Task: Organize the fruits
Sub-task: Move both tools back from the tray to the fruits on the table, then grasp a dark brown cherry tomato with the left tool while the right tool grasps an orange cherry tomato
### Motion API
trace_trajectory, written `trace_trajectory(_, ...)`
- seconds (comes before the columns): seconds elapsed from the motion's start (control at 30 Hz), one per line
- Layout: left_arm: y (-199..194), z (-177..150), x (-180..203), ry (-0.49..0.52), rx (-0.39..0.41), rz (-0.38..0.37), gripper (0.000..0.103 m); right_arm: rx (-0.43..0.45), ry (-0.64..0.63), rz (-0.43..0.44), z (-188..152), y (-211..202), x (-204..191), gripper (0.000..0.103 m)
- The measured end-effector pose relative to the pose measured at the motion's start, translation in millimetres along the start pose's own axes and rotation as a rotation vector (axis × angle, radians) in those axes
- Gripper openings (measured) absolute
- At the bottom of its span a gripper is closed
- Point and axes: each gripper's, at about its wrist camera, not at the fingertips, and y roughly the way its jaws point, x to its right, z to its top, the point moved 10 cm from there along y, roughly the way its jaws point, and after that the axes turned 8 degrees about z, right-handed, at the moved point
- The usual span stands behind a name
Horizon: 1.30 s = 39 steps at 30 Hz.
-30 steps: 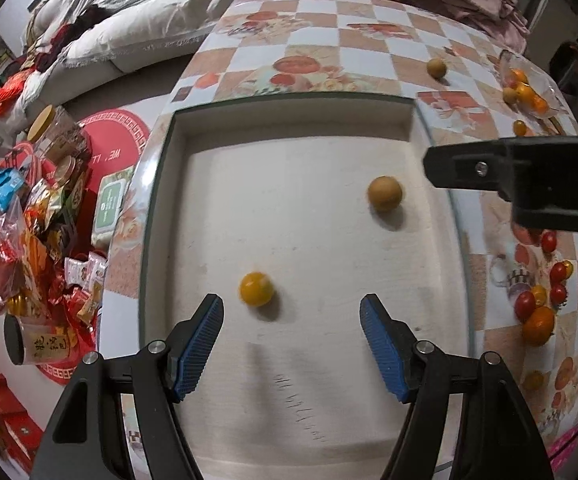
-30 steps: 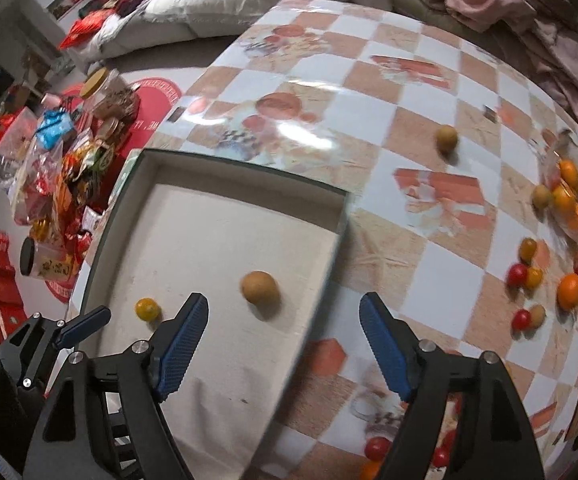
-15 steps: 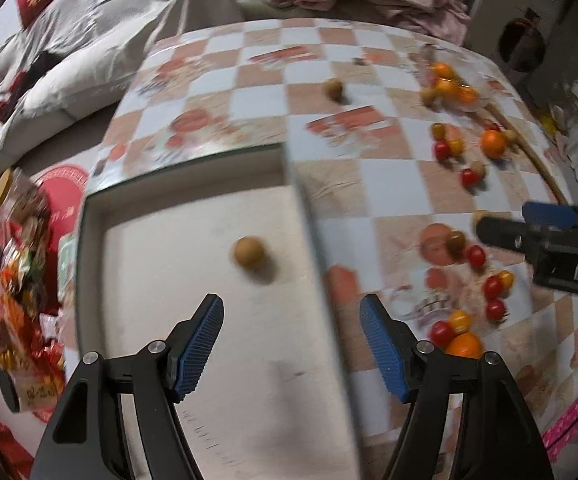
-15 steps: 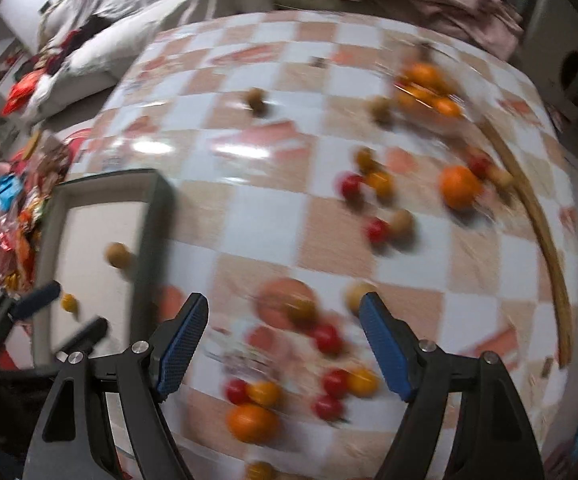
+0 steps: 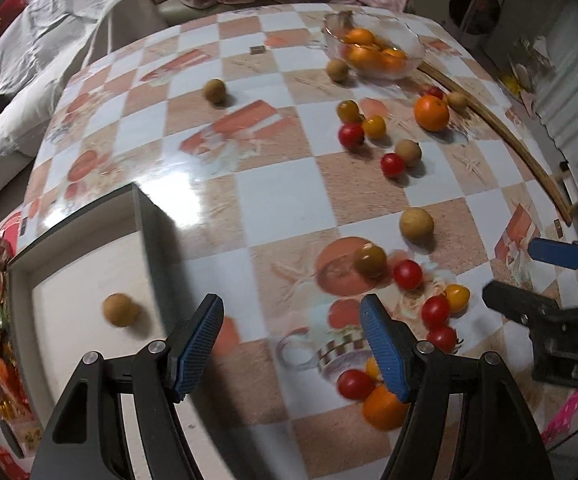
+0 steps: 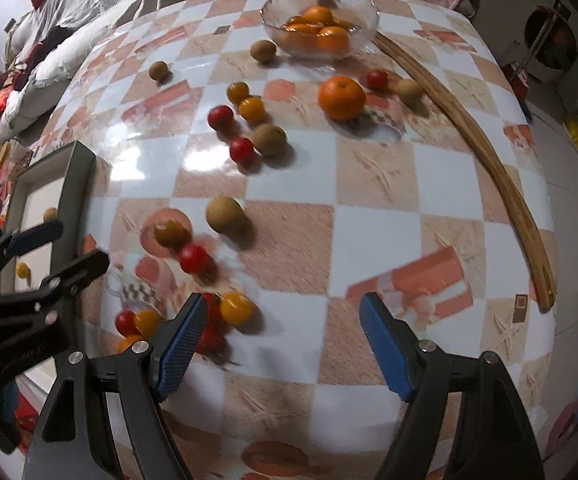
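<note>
**Both grippers empty above scattered fruit**

The left gripper (image 5: 291, 334) and right gripper (image 6: 283, 334) each have 2 blue fingers (image 6: 385, 346) spread wide with nothing between them, poised over the checkered bench (image 6: 369, 224).

The left view shows 1 brown fruit (image 5: 118, 309) in the white tray (image 5: 151, 236) at the bench's left edge. Loose on the bench lie about 6 red tomatoes (image 5: 407, 274), several yellow ones, 5 brown fruits and 2 oranges (image 5: 431, 112).

Only the right view shows 1 small yellow fruit (image 6: 22, 270) farther back in the tray, and more clearly the 1 glass bowl (image 6: 363, 10) of oranges.
</note>
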Motion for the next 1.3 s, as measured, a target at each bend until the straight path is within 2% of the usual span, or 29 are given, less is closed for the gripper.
trace_trajectory(0.17, 11.3, 3.6, 11.2, 0.028, -0.011, -0.001, 0.072, -0.015, 0.004, 0.014, -12.5, 3.2, 10.8, 0.081)
trace_trajectory(0.23, 14.2, 4.7, 16.7, 0.042, -0.013, -0.012, 0.072, -0.020, -0.010, 0.025, -18.0, 5.2, 11.3, 0.075)
trace_trajectory(0.3, 17.9, 6.0, 23.1, 0.059, -0.016, -0.018, 0.072, -0.036, -0.035, 0.041, -23.2, 9.2, 7.7, 0.063)
trace_trajectory(0.4, 24.2, 7.8, 29.7, 0.065, -0.026, -0.024, 0.072, -0.063, -0.079, 0.062, -31.7, 19.3, 1.2, 0.055)
trace_trajectory(0.47, 27.5, 9.7, 33.2, 0.063, -0.026, -0.024, 0.072, -0.068, -0.108, 0.070, -34.1, 25.7, -3.4, 0.055)
trace_trajectory(0.63, 33.4, 17.6, 31.8, 0.038, -0.025, -0.019, 0.072, -0.043, -0.146, 0.096, -27.6, 29.6, -14.1, 0.055)
trace_trajectory(0.83, 39.2, 18.4, 37.6, 0.053, -0.029, -0.001, 0.072, -0.019, -0.181, 0.103, -15.6, 33.7, -24.7, 0.054)
trace_trajectory(0.9, 39.9, 20.9, 38.7, 0.052, -0.023, 0.010, 0.072, -0.010, -0.183, 0.112, -11.4, 33.8, -25.3, 0.044)
trace_trajectory(0.97, 39.3, 21.1, 39.5, 0.045, -0.023, 0.010, 0.071, -0.007, -0.179, 0.127, -10.6, 32.1, -25.3, 0.039)
trace_trajectory(1.07, 37.0, 22.2, 42.4, 0.043, -0.019, 0.005, 0.062, -0.013, -0.167, 0.149, -9.7, 32.8, -26.1, 0.032)
trace_trajectory(1.13, 33.9, 23.1, 45.8, 0.046, -0.012, 0.003, 0.045, -0.019, -0.152, 0.174, -8.5, 33.4, -28.4, 0.024)
trace_trajectory(1.23, 29.8, 24.0, 51.7, 0.048, -0.007, -0.025, 0.028, -0.021, -0.134, 0.183, -9.5, 31.8, -29.2, 0.023)
trace_trajectory(1.3, 26.7, 22.4, 53.7, 0.046, -0.007, -0.037, 0.025, -0.023, -0.117, 0.189, -11.2, 29.2, -26.8, 0.023)
